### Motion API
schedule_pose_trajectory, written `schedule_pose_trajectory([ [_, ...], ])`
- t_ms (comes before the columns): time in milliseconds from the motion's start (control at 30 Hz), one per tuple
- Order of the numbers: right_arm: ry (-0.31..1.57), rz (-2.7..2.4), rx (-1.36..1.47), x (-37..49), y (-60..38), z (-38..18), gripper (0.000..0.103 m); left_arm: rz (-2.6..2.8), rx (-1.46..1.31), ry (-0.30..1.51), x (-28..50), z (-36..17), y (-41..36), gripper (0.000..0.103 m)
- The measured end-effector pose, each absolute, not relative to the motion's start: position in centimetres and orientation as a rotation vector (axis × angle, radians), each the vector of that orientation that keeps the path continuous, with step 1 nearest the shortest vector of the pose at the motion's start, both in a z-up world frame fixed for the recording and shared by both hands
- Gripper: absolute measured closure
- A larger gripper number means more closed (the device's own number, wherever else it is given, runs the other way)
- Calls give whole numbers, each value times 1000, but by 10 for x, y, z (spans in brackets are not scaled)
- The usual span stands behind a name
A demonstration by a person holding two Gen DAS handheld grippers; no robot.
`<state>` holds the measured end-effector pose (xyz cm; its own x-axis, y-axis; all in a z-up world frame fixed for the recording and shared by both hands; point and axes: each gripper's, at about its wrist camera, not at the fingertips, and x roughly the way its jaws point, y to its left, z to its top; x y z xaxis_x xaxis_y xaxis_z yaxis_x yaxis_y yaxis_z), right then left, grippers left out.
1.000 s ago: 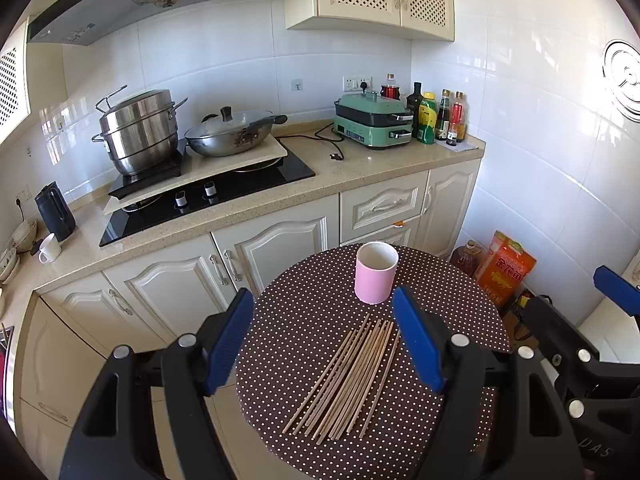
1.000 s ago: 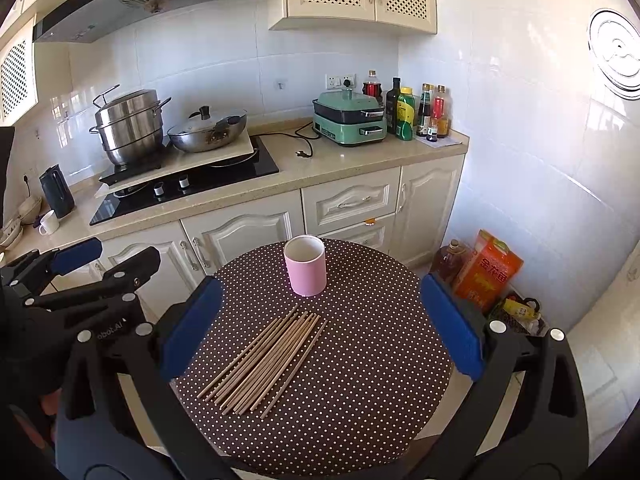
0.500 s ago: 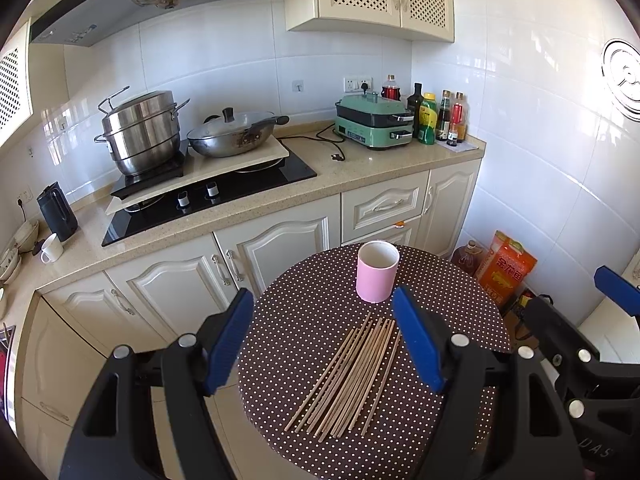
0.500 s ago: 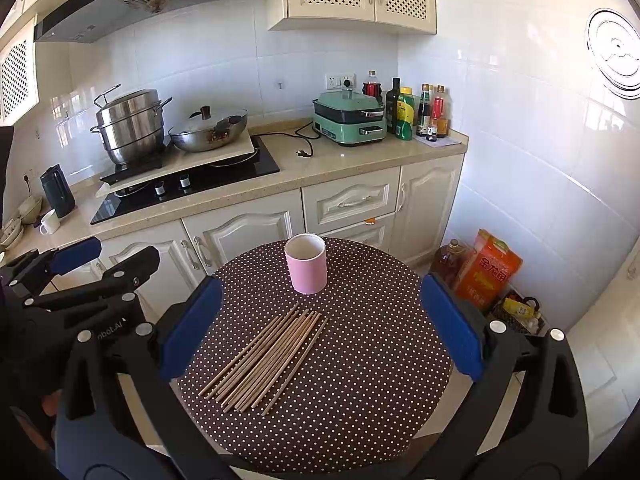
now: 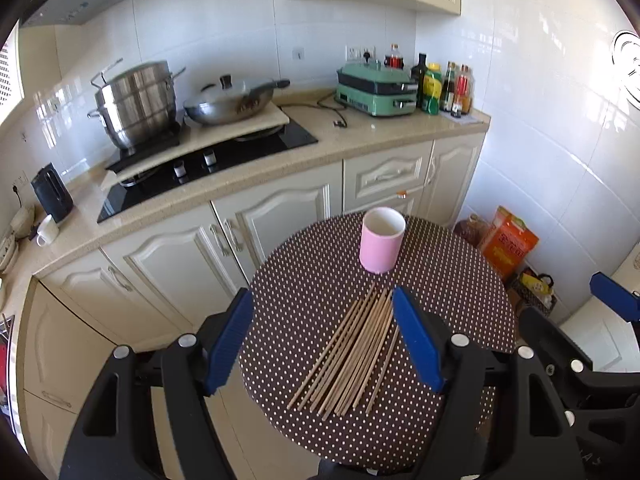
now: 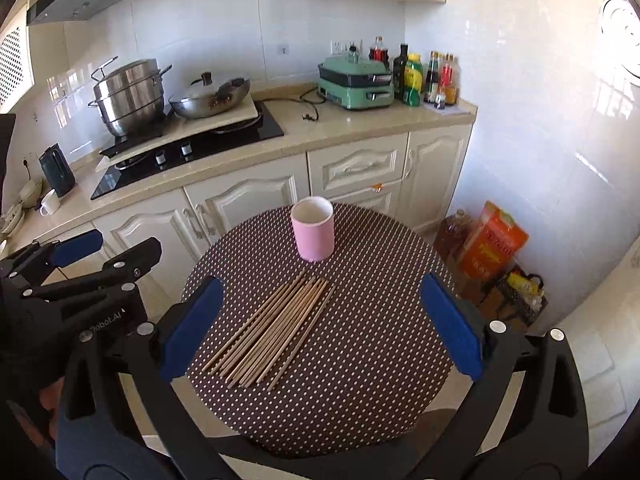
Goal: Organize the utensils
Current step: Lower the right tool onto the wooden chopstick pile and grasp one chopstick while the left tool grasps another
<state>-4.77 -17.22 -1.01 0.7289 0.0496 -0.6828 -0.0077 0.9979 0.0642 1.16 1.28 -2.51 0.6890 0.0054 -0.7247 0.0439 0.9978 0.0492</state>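
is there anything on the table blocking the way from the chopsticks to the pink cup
Nothing visible does. The chopsticks lie flat in a bundle on the dotted table, their far ends pointing toward the pink cup, with only bare cloth between. Both the left gripper and the right gripper hover open above the bundle.

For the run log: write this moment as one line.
left claw: open, empty | right claw: open, empty | chopsticks: bundle flat on dotted table | pink cup: upright, empty
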Motion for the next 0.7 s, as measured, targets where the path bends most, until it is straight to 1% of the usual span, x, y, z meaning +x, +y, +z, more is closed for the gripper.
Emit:
schedule_pose_trajectory([
  [400,1034,37,213,-3,-170,-79,6,-52,140,1007,45,-83,22,32],
  [700,1262,-53,332,48,-173,-166,6,-75,211,1131,87,-151,31,32],
])
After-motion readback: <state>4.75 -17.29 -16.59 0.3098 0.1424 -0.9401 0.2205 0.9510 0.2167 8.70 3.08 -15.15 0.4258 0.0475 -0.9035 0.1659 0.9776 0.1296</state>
